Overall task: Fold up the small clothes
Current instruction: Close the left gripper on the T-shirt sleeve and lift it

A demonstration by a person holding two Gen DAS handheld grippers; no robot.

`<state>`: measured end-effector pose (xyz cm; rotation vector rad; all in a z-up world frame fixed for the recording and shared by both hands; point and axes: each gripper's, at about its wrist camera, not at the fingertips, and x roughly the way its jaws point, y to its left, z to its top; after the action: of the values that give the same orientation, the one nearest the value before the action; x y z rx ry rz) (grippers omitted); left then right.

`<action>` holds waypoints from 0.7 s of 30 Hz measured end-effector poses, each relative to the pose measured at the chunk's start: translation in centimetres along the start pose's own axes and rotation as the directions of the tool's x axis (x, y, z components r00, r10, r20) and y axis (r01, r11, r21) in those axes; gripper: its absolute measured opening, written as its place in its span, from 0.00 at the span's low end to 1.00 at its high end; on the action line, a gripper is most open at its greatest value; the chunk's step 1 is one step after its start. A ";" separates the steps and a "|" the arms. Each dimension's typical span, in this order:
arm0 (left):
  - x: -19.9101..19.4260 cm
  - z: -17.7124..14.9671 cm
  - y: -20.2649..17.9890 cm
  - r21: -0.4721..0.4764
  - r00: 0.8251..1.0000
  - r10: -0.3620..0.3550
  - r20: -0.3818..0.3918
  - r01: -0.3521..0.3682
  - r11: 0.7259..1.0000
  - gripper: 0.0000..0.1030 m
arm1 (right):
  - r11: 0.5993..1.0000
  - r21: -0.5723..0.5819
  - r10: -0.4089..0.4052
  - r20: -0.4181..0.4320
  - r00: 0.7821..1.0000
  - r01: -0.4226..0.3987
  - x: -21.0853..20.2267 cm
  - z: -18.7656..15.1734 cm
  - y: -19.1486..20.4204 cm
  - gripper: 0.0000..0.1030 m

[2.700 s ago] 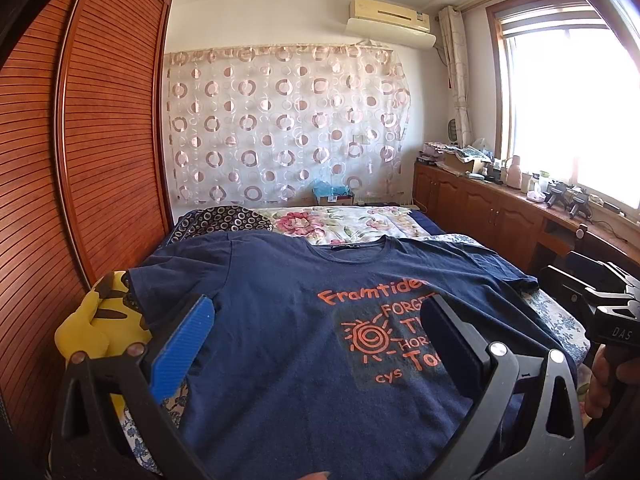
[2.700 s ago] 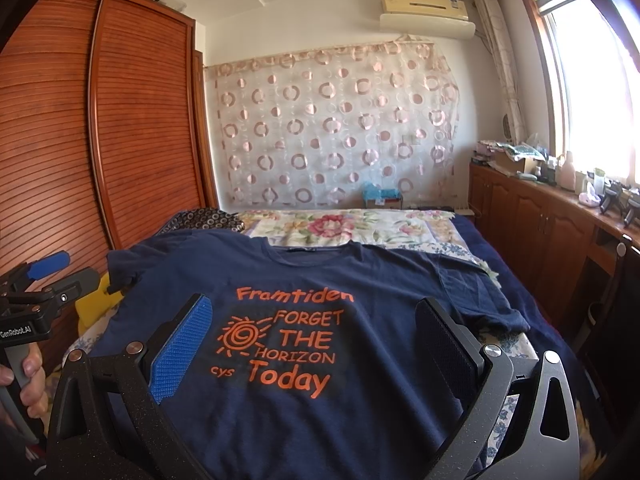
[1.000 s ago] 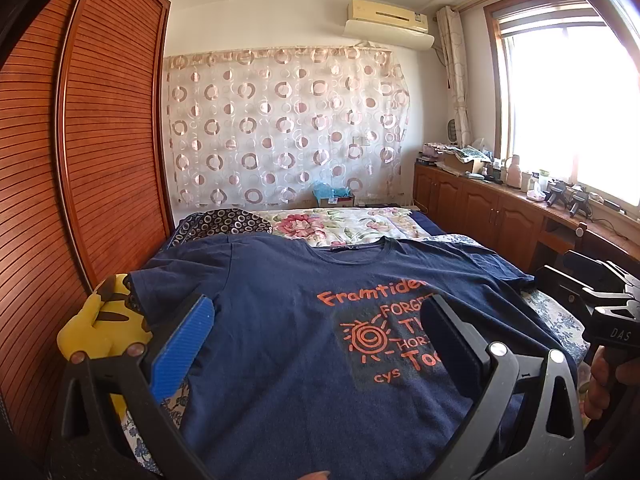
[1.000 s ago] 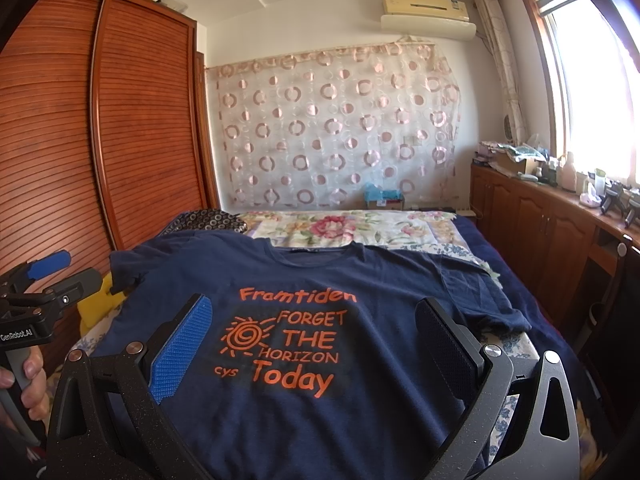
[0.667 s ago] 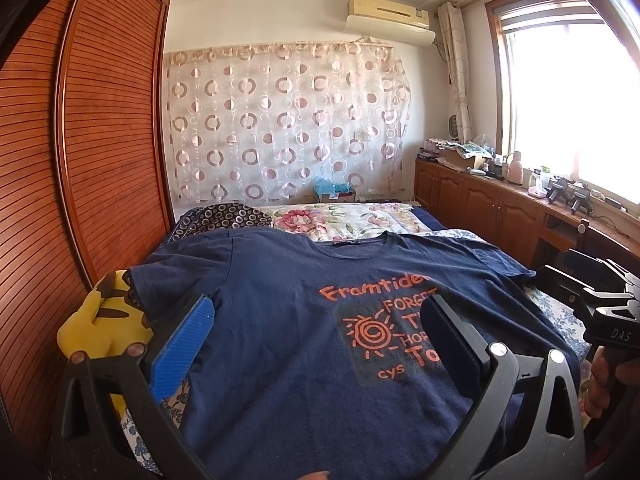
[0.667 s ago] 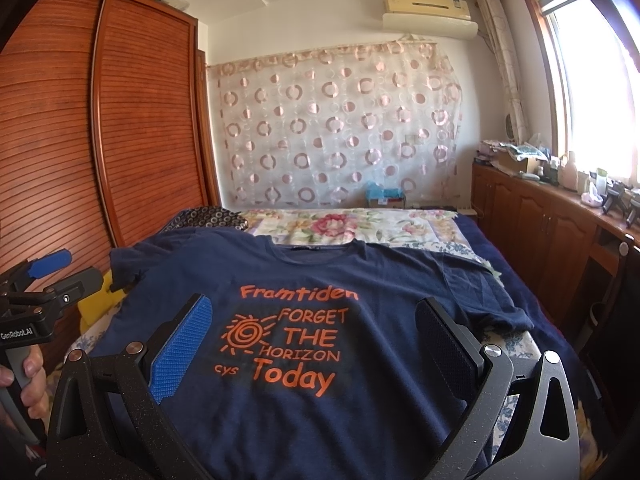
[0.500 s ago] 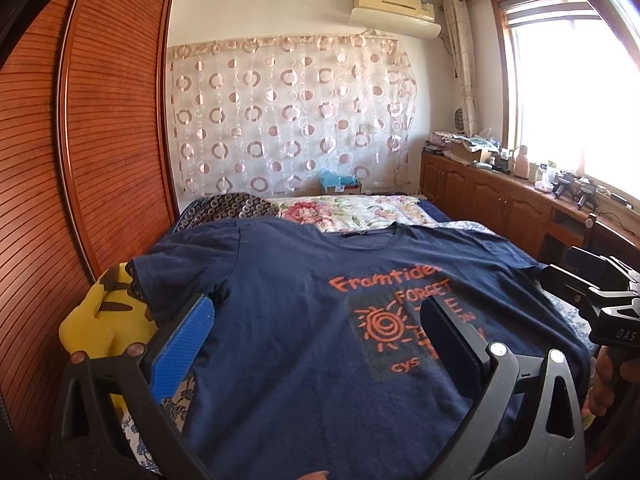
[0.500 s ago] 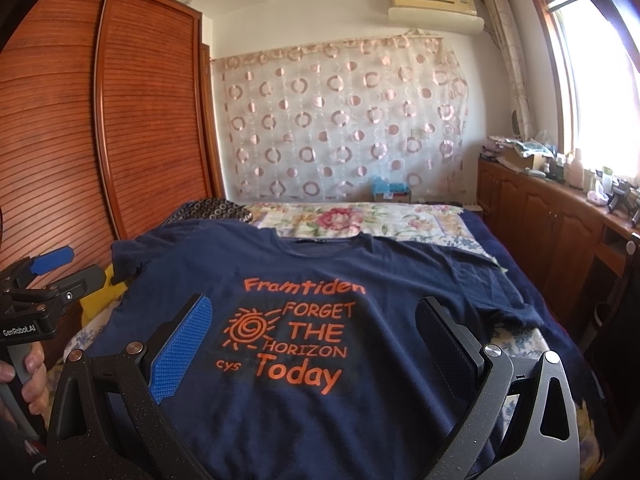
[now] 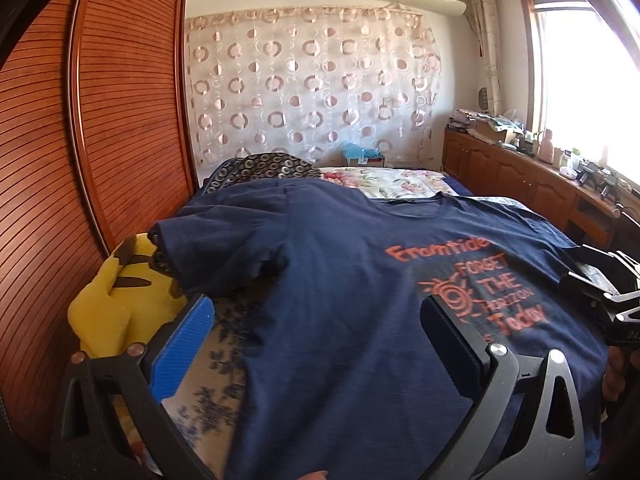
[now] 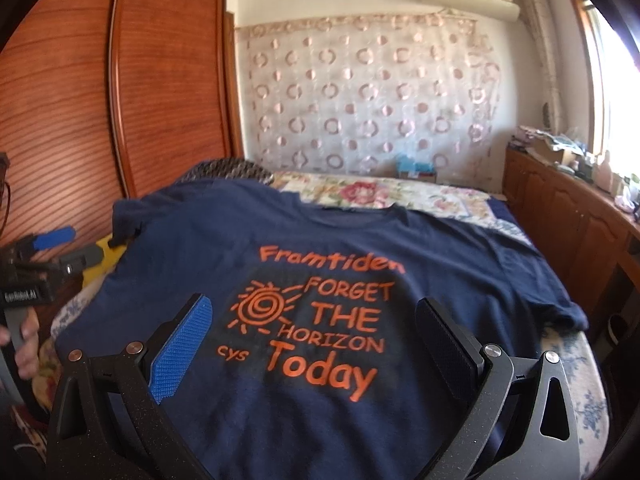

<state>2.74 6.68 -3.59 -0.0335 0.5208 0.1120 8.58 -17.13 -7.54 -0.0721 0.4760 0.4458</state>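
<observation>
A navy T-shirt (image 9: 344, 280) with orange print lies spread flat, face up, on the bed, collar at the far end; it also shows in the right wrist view (image 10: 328, 272). My left gripper (image 9: 316, 328) is open and empty, above the shirt's left side near its hem, with the left sleeve (image 9: 216, 248) ahead. My right gripper (image 10: 316, 328) is open and empty, above the lower middle of the shirt over the print. Each gripper appears at the edge of the other's view: the right one (image 9: 600, 292) and the left one (image 10: 44, 264).
A yellow plush toy (image 9: 120, 292) lies at the bed's left edge against the wooden wardrobe (image 9: 80, 160). A floral quilt (image 10: 380, 196) and a patterned pillow (image 9: 264, 168) lie beyond the collar. Wooden cabinets (image 10: 568, 216) line the right side.
Both grippers have moved forward and tilted down toward the shirt; the left has also shifted left toward the sleeve and hem edge. Both stay open. The shirt has not moved.
</observation>
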 end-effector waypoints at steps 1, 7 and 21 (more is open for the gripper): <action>0.2 0.1 0.6 0.001 1.000 -0.001 -0.006 0.001 1.000 1.00 | 1.000 -0.002 0.013 -0.011 1.000 -0.013 0.5 0.0 0.1 1.00; 1.6 1.2 4.5 -0.018 0.998 -0.033 -0.060 0.032 0.999 1.00 | 0.999 -0.024 0.047 -0.048 0.998 -0.048 2.5 -0.1 1.0 1.00; 6.6 4.2 13.2 -0.176 0.988 -0.094 -0.125 0.071 0.982 0.75 | 0.992 -0.035 0.114 -0.121 0.986 -0.119 4.9 -0.9 2.4 1.00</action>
<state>8.94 20.69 -3.30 -0.2320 0.6410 0.0730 11.10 -13.17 -10.47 -0.1119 0.5897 0.5687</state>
